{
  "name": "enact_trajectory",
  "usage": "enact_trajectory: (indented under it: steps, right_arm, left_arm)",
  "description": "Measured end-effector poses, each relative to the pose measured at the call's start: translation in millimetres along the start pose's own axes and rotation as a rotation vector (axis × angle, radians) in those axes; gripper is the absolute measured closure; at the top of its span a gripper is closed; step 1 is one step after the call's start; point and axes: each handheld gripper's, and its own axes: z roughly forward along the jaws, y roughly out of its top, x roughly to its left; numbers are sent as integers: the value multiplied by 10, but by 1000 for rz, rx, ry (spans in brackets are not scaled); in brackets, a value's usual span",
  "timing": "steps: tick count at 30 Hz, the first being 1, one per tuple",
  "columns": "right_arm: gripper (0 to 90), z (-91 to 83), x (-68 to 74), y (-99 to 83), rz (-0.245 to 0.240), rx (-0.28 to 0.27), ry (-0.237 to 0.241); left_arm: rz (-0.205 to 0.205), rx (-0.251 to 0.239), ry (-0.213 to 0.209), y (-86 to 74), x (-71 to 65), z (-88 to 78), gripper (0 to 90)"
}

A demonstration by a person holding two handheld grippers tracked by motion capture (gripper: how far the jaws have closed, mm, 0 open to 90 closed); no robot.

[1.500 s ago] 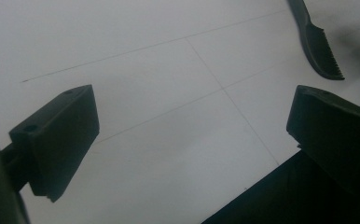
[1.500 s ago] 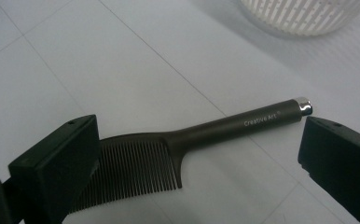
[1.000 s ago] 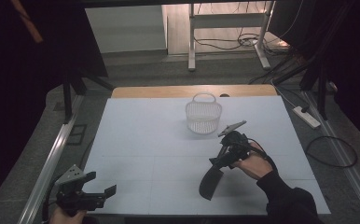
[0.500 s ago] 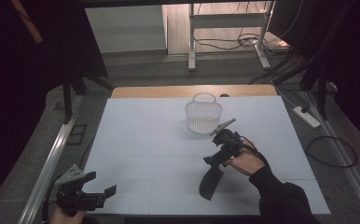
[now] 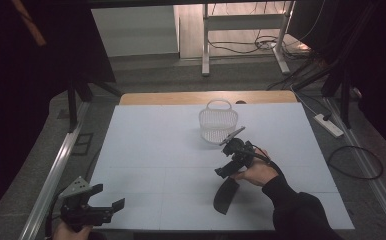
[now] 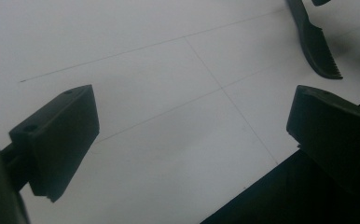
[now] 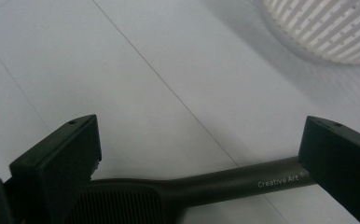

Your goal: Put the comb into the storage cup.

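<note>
High view, table (image 5: pixel 156 150): white top across the middle of the frame, wooden edge along its far side
High view, basket (image 5: pixel 218 121): white, slotted, with a handle, upper centre of the table
High view, right gripper (image 5: pixel 227 167): right of centre, just below the basket, held in a hand (image 5: pixel 256 172) in a dark sleeve
High view, spatula (image 5: pixel 226 194): dark, lying on the table below the right gripper, blade toward the lower edge
High view, left gripper (image 5: pixel 112 195): lower left corner, at the table's near edge, jaws spread, nothing between them
Left gripper view, jaws: wide apart at lower left and right, bare white table between
Left gripper view, spatula (image 6: pixel 315 44): upper right, toothed edge visible, well apart from the jaws
Right gripper view, jaws: spread wide on either side of the spatula (image 7: pixel 206 186), not pinching it
Right gripper view, spatula: handle lies across the bottom between the jaws, lettering "Creative Art" near the right jaw
Right gripper view, basket (image 7: pixel 327 28): upper right corner, near
</note>
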Motion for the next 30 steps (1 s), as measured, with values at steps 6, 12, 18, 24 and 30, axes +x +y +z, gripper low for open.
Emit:
enact_trajectory:
  steps: [6, 12, 18, 24, 30]
  right_arm:
    - [255, -20, -2, 12, -20, -21, -6]
    - [612, -37, -4, 24, -59, -19, 13]
    - [861, -3, -16, 32, -60, 16, 31]
    - [894, 25, -57, 42, -70, 25, 30]
    - [894, 94, -67, 26, -81, 36, 8]
  left_arm:
    - [0, 1, 0, 0, -1, 0, 35]
    - [1, 1, 0, 0, 0, 0, 35]
    - [1, 1, 0, 0, -1, 0, 35]
    - [0, 2, 0, 0, 1, 2, 35]
    - [1, 2, 1, 0, -1, 1, 36]
